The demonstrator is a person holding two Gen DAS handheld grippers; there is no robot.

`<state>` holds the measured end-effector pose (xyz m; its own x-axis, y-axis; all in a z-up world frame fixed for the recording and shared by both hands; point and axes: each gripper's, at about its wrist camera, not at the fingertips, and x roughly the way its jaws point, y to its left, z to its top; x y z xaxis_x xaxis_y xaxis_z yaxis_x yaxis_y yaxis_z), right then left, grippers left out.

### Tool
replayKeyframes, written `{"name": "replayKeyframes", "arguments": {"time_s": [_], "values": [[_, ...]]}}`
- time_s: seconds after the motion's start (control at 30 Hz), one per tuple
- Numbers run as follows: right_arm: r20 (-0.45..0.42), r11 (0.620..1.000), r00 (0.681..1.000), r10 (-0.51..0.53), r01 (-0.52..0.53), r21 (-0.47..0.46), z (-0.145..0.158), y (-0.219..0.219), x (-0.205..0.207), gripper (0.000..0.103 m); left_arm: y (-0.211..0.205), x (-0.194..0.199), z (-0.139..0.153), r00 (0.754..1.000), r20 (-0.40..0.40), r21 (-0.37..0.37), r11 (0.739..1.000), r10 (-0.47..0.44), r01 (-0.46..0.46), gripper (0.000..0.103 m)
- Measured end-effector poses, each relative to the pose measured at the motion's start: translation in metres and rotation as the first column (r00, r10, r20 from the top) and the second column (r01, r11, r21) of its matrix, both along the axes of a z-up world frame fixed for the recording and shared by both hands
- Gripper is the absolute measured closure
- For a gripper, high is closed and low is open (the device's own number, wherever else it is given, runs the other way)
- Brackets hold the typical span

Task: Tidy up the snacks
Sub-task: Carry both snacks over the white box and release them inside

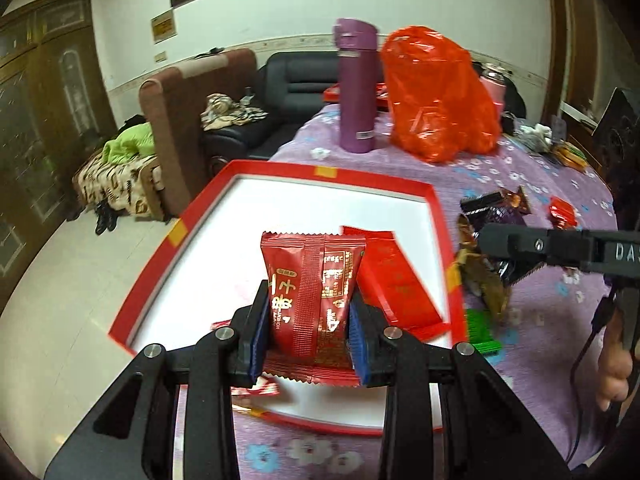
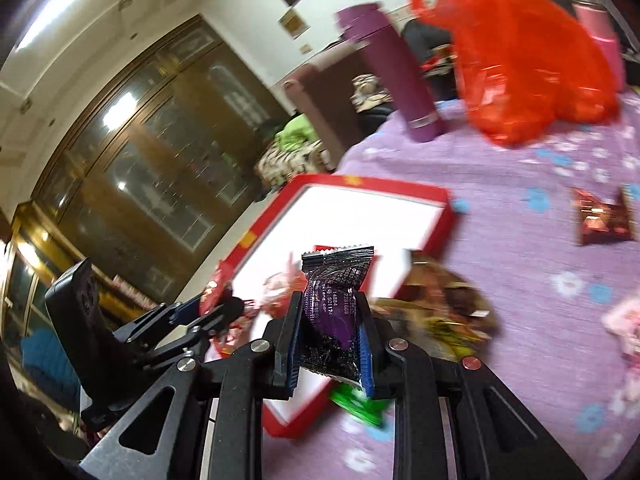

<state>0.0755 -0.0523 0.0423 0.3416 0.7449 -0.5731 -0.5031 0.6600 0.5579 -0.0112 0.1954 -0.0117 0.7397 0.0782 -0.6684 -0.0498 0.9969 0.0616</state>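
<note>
- red packet (image 1: 314, 300) is sitting clamped between the left gripper (image 1: 310, 330) pads, hanging over the white floor of the red-rimmed tray (image 1: 436, 196); its long axis is running upright, crimped ends up and down.
- black-and-purple packet (image 2: 334, 316) is being pinched in the right gripper (image 2: 332, 344), also standing on end, just above the tray's near corner.
- only the left view is showing a flat red pack (image 1: 394, 280) lying in the tray, plus a hand (image 1: 616, 376) on the other tool.
- only the right view is showing a brown snack (image 2: 606, 218) lying alone on the purple cloth (image 2: 520, 280).
- blur is smearing the gold wrappers (image 2: 440, 300) beside the tray; a green packet (image 2: 356, 404) is lying partly hidden under the fingers.
</note>
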Motion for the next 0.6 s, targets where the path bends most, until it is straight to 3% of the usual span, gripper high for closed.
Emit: {"name": "replayKeyframes", "arguments": {"time_s": [0.23,0.6], "values": [[-0.008,0.996,0.997,0.072,-0.072,-0.046,-0.014,0.045,-0.003,0.081,0.016,0.004,-0.005,0.999,-0.005,0.012,0.999,0.046,-0.046,0.071],[-0.016,0.984,0.988,0.153,-0.154,-0.089,-0.030,0.079,-0.014,0.081,0.033,0.014,-0.018,0.993,-0.041,0.034,0.993,0.115,-0.114,0.071]]}}
